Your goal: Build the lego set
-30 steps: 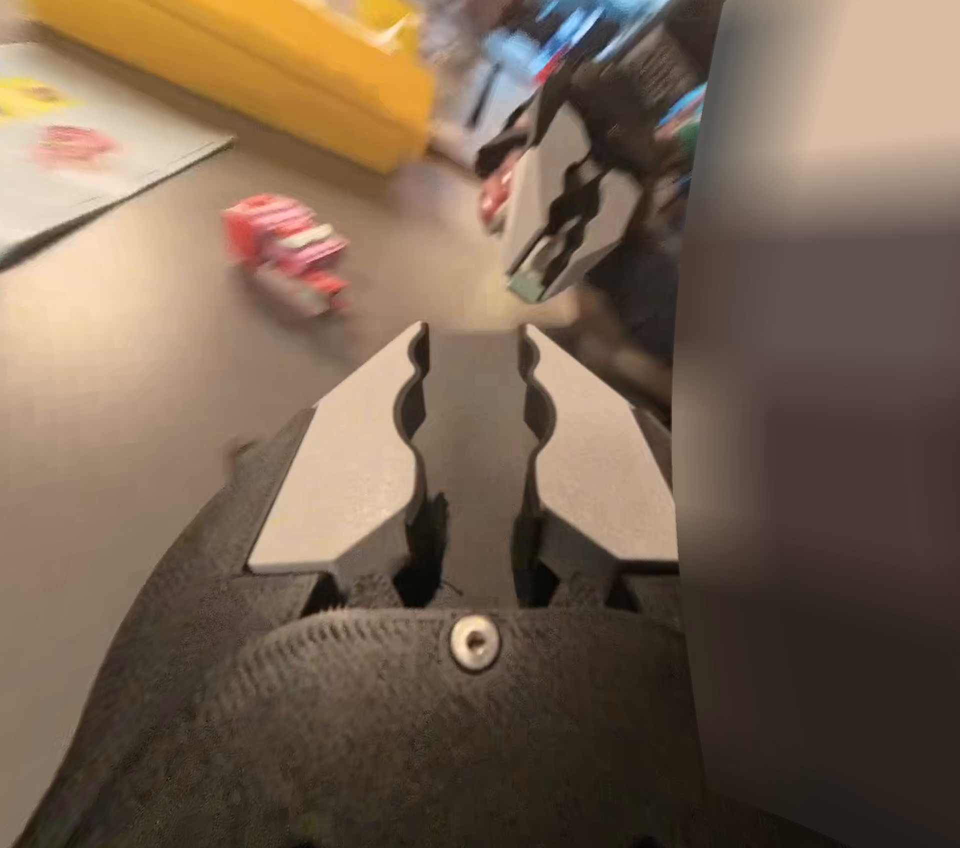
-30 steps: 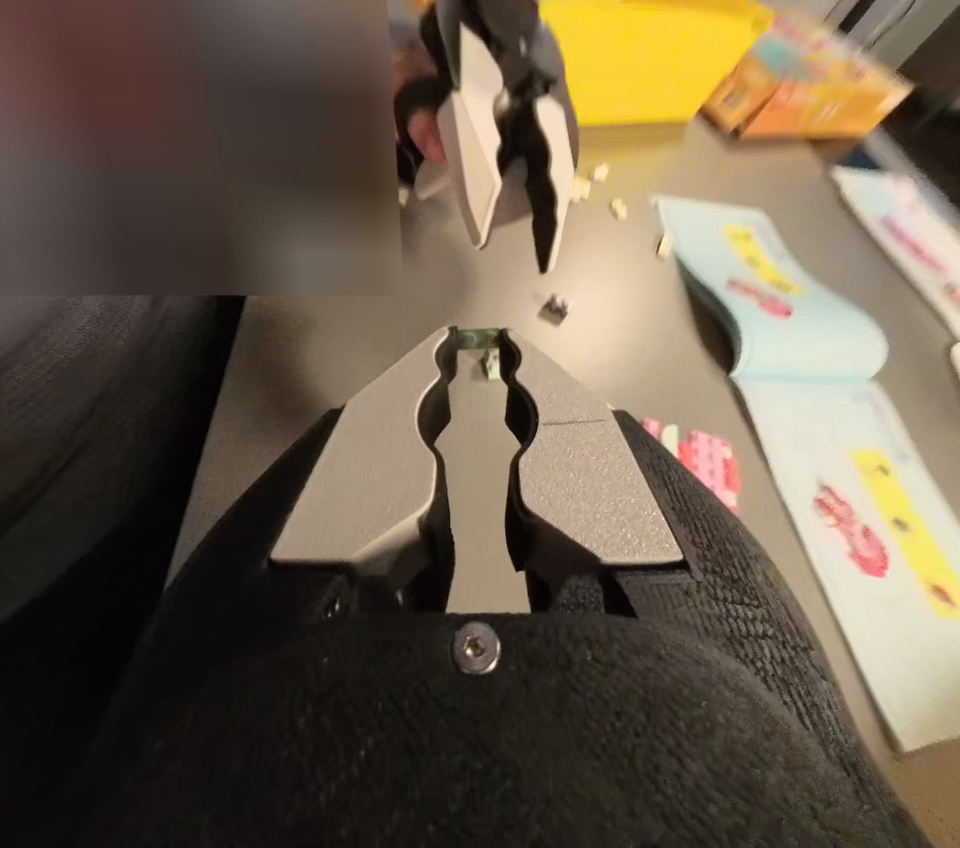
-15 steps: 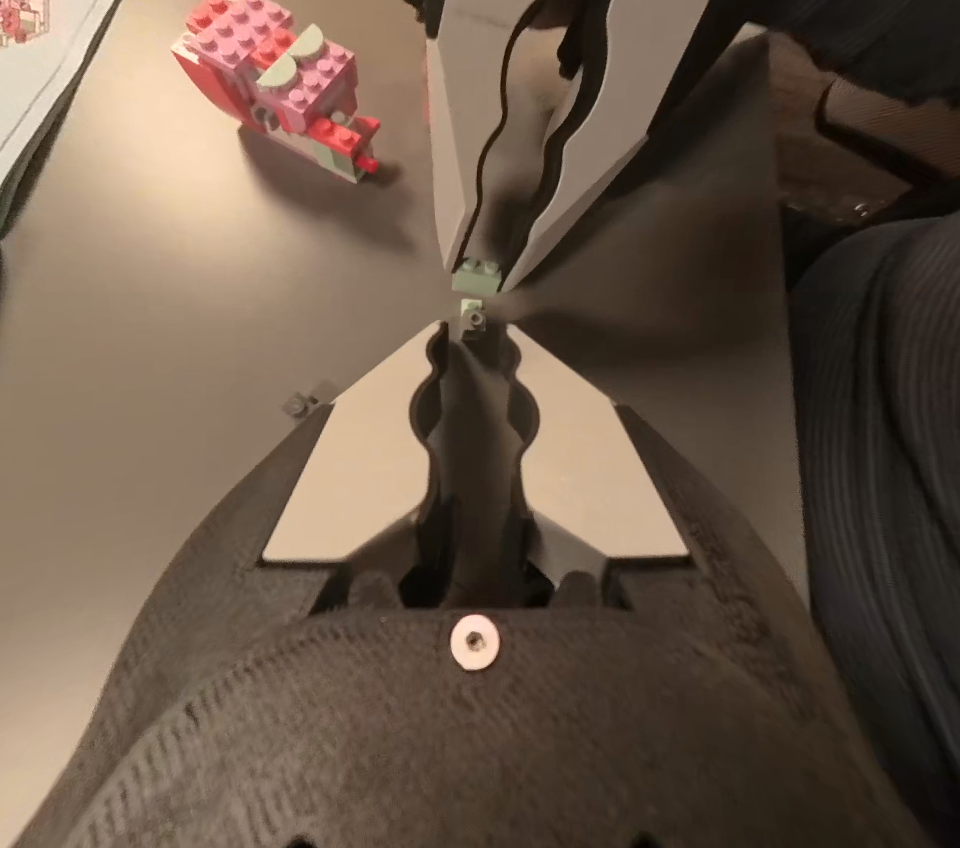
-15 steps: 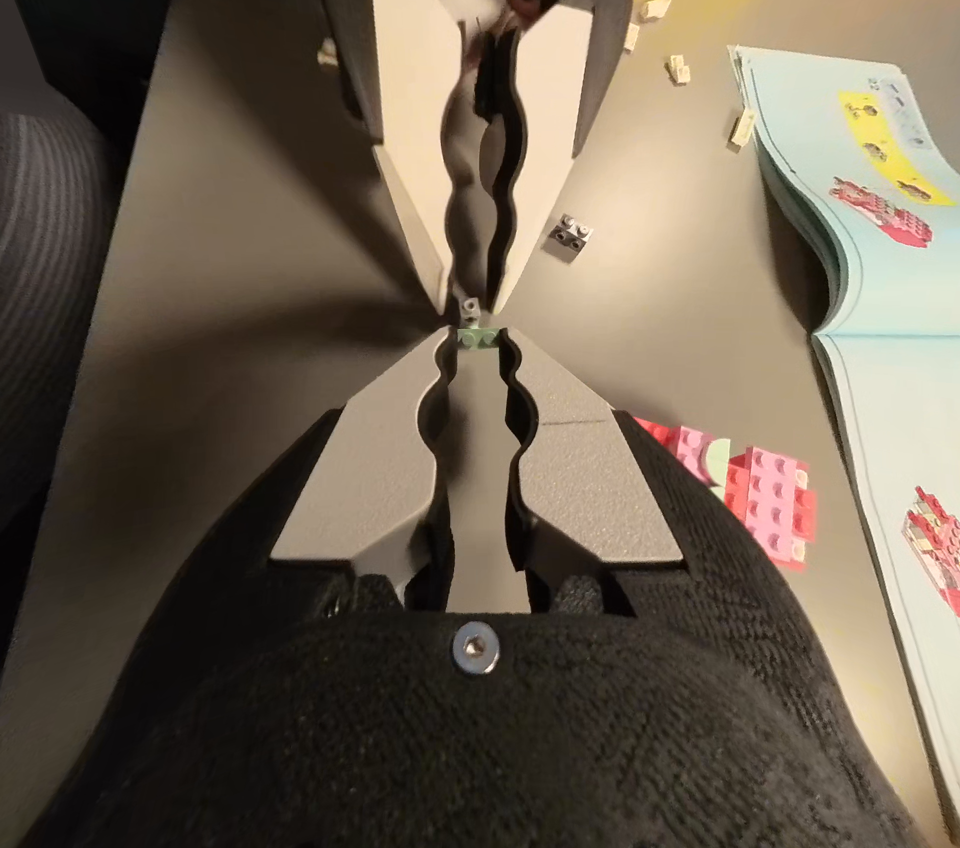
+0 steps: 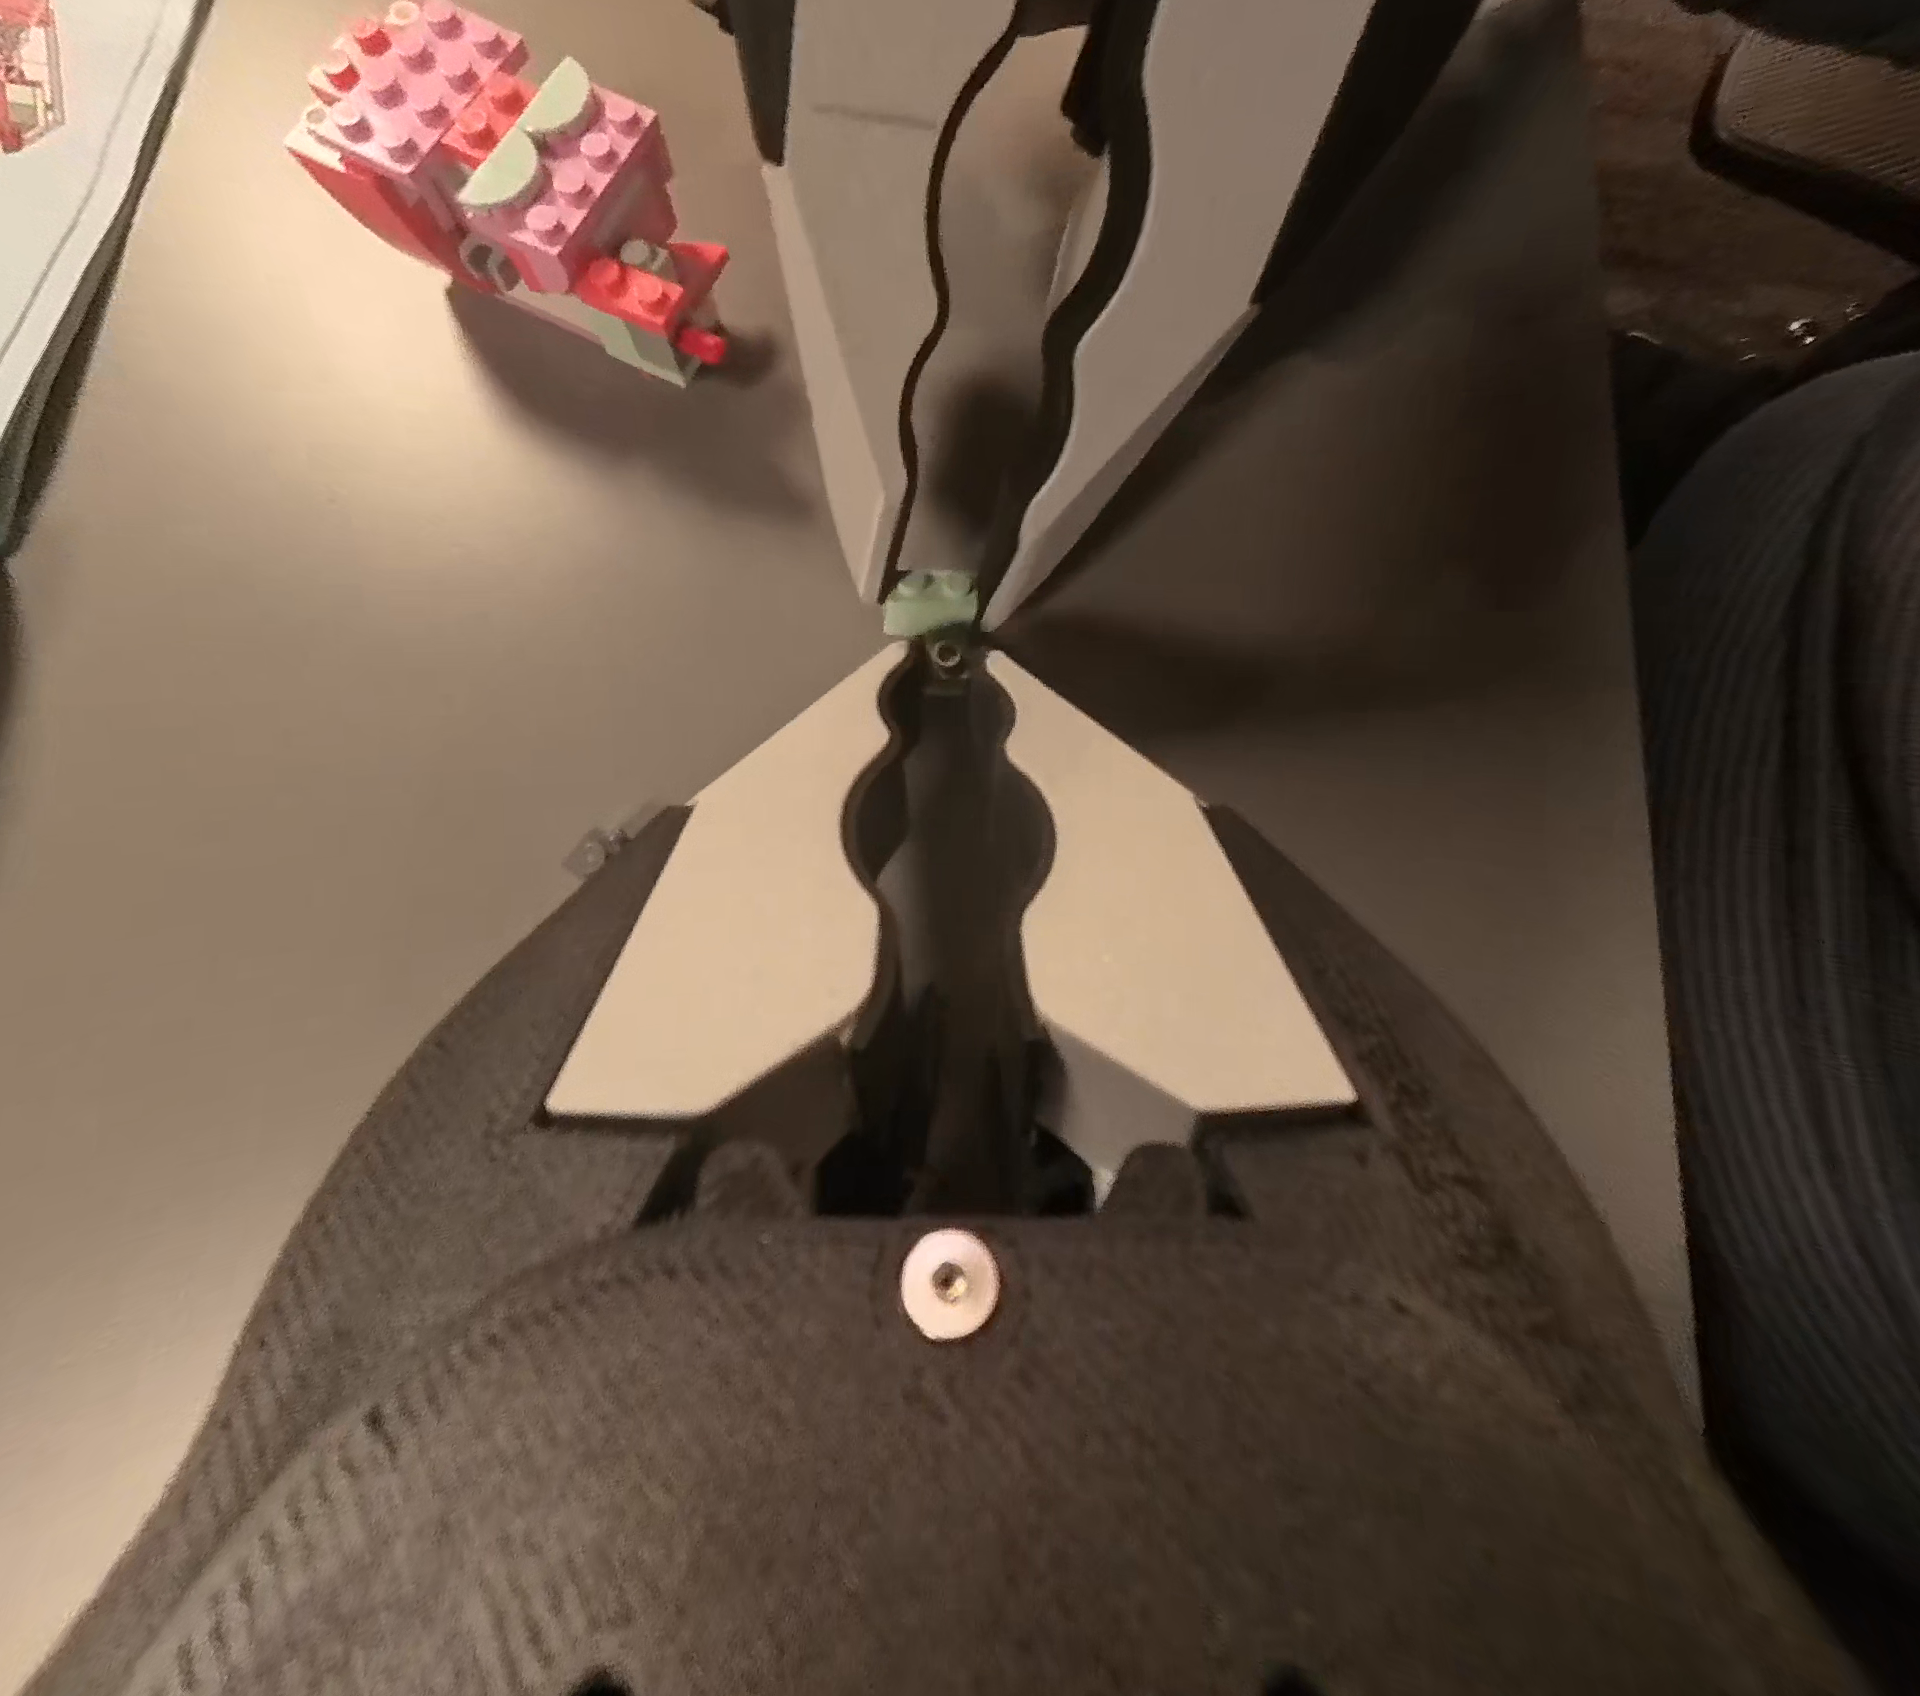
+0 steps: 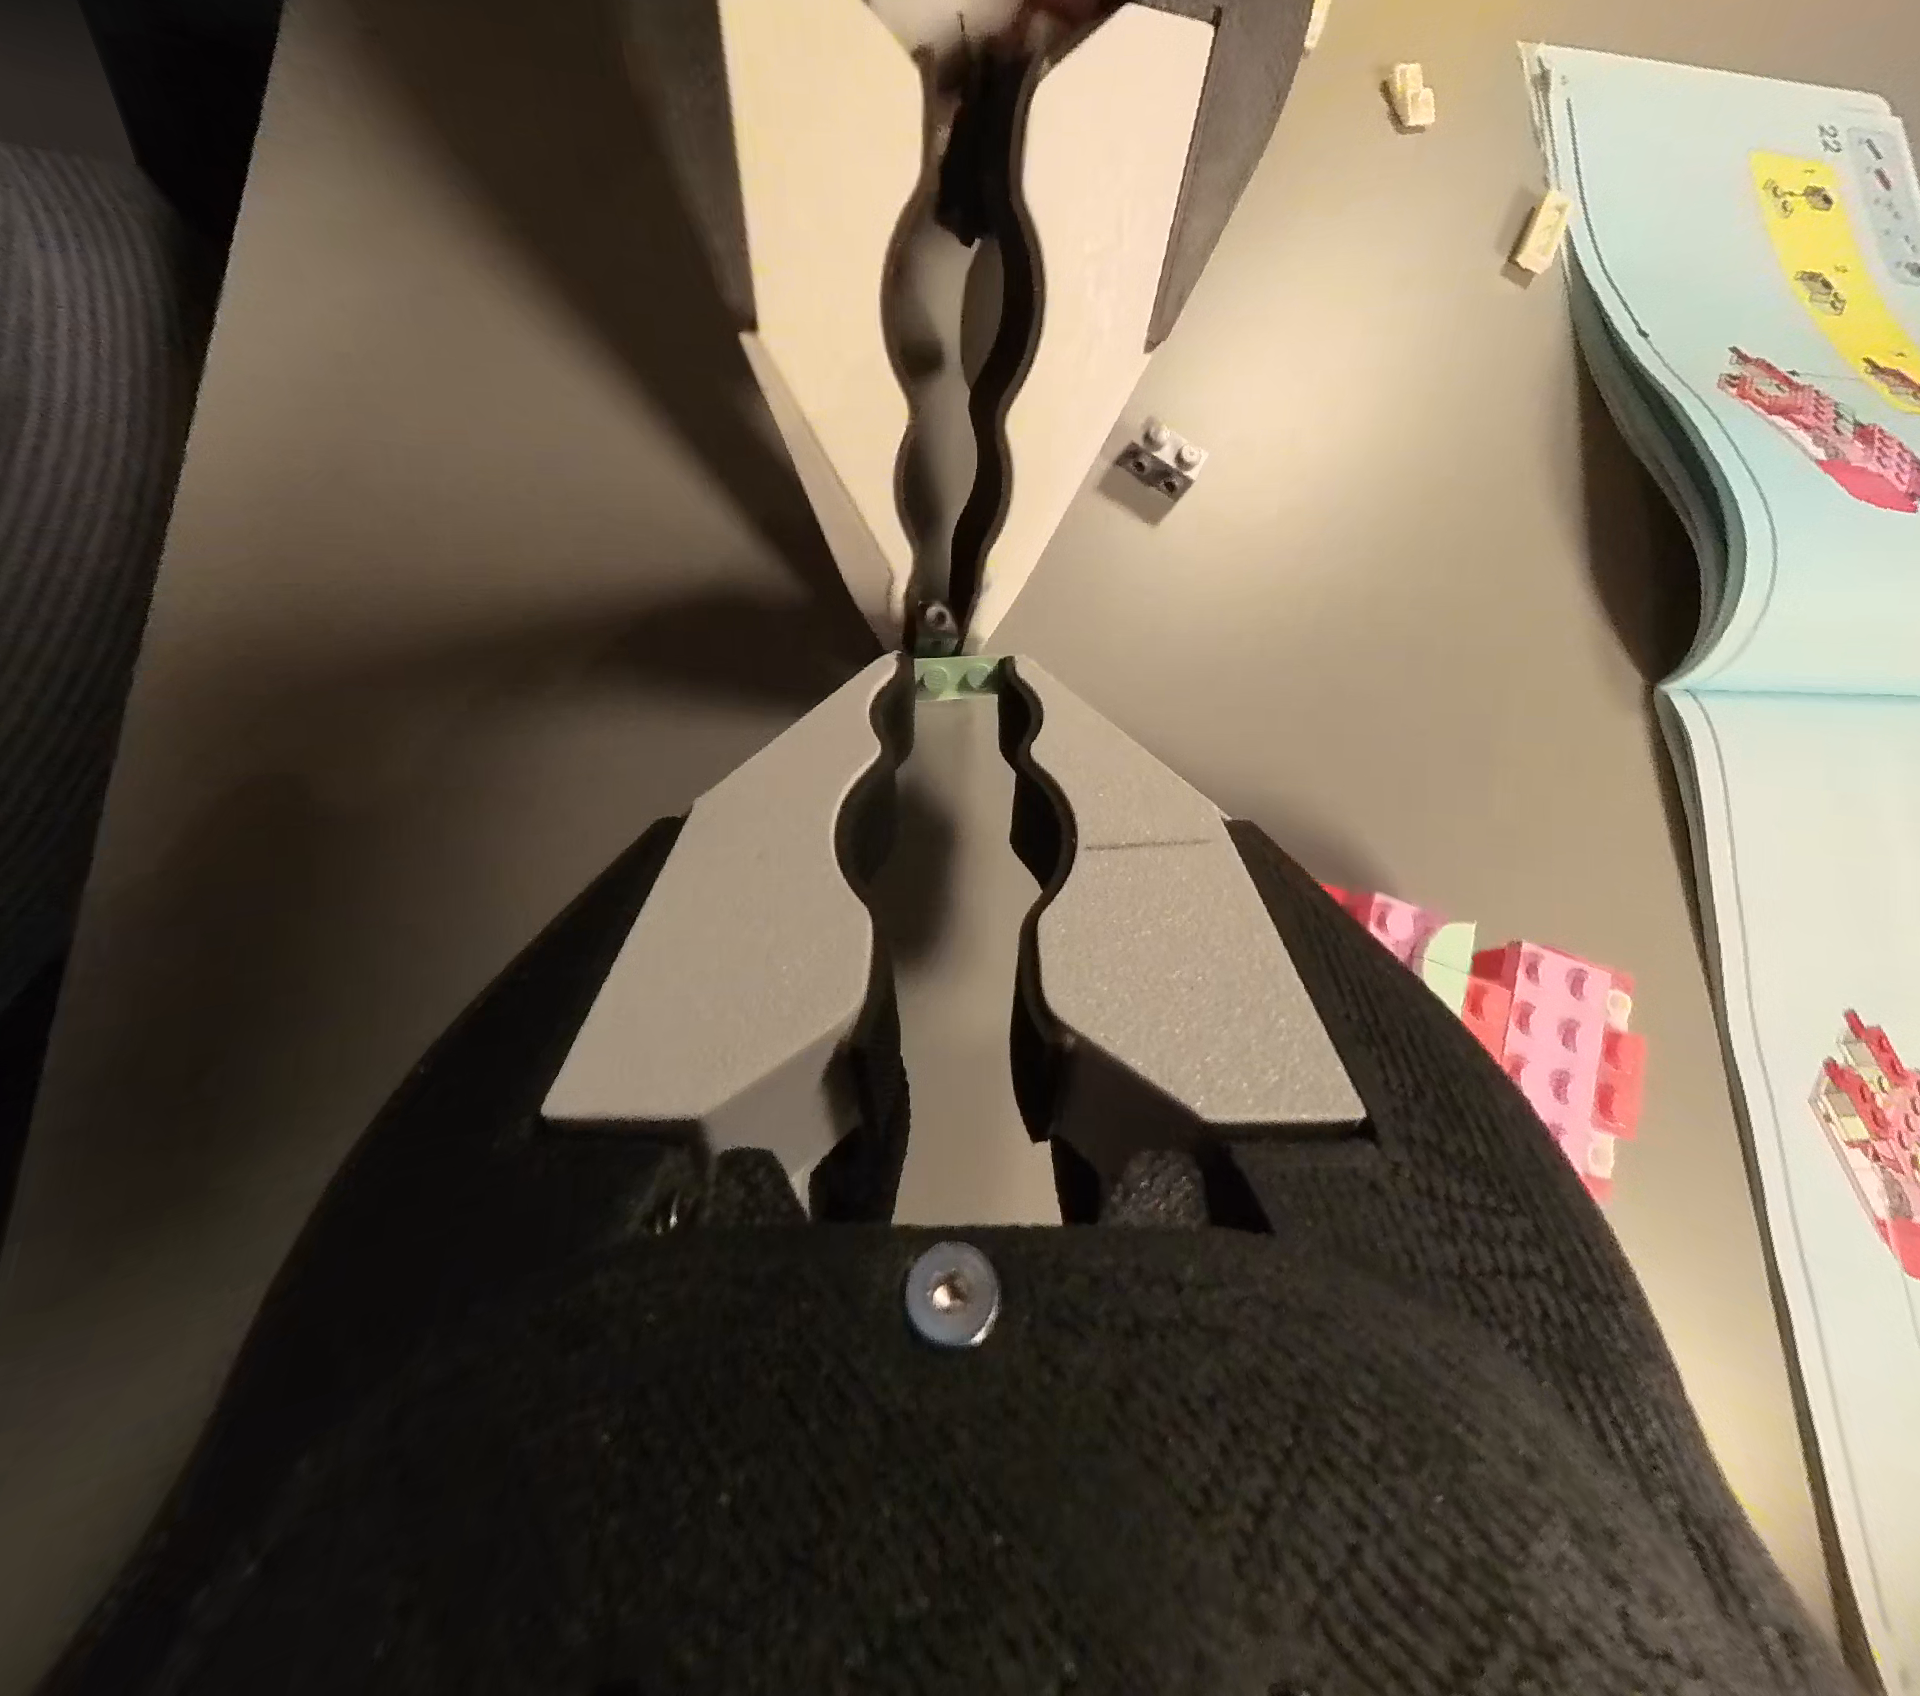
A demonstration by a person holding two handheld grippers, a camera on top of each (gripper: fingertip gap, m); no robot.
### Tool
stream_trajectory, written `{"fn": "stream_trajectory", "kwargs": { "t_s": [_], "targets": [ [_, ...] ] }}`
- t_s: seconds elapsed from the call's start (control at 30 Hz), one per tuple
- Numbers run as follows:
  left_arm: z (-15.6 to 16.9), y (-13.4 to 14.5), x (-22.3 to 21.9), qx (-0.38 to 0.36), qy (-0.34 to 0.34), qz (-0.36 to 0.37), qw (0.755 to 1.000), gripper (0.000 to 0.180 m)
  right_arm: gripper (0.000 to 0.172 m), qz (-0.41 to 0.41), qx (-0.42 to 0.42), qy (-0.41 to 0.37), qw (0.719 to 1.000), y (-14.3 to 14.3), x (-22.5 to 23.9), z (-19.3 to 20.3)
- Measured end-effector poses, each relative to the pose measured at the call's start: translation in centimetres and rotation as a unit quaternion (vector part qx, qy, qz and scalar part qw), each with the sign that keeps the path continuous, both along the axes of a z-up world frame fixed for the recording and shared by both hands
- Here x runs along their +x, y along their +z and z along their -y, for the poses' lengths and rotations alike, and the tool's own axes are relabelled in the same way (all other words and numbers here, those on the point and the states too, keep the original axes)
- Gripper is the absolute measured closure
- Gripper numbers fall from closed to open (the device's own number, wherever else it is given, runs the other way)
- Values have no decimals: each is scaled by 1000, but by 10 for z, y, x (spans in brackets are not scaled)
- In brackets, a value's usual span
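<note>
- Right tongs (image 6: 958, 678) pinch a green plate (image 6: 956, 676) at their tips.
- Left tongs (image 5: 943, 667) pinch a small grey piece (image 5: 943, 659), tip to tip with the plate and touching it.
- Whether the two are joined, I cannot tell.
- Left of the left tongs lies a pink model (image 5: 499, 176).
- Only the right view shows the booklet (image 6: 1766, 503) and loose bricks (image 6: 1164, 470) on the surface (image 6: 468, 503).
</note>
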State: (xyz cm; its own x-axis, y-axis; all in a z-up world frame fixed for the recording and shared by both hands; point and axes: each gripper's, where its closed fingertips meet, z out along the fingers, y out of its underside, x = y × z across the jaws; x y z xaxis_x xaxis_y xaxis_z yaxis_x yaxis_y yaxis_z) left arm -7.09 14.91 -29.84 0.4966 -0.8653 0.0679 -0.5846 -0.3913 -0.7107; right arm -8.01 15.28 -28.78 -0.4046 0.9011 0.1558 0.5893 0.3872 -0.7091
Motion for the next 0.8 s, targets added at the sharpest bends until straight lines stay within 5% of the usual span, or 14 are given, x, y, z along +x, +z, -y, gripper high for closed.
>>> {"fn": "stream_trajectory", "kwargs": {
  "t_s": [0.47,0.57,0.8],
  "targets": [
    [-9,11,-2,144,-5,-50,988,174,158,-36,92,-7,995,11,-2,-5],
    [-10,14,-3,168,-3,-60,984,174,158,-36,60,-13,997,12,-2,0],
    [-6,4,-3,119,-11,-55,991,174,157,-29,55,-22,998,4,-2,3]
  ]
}}
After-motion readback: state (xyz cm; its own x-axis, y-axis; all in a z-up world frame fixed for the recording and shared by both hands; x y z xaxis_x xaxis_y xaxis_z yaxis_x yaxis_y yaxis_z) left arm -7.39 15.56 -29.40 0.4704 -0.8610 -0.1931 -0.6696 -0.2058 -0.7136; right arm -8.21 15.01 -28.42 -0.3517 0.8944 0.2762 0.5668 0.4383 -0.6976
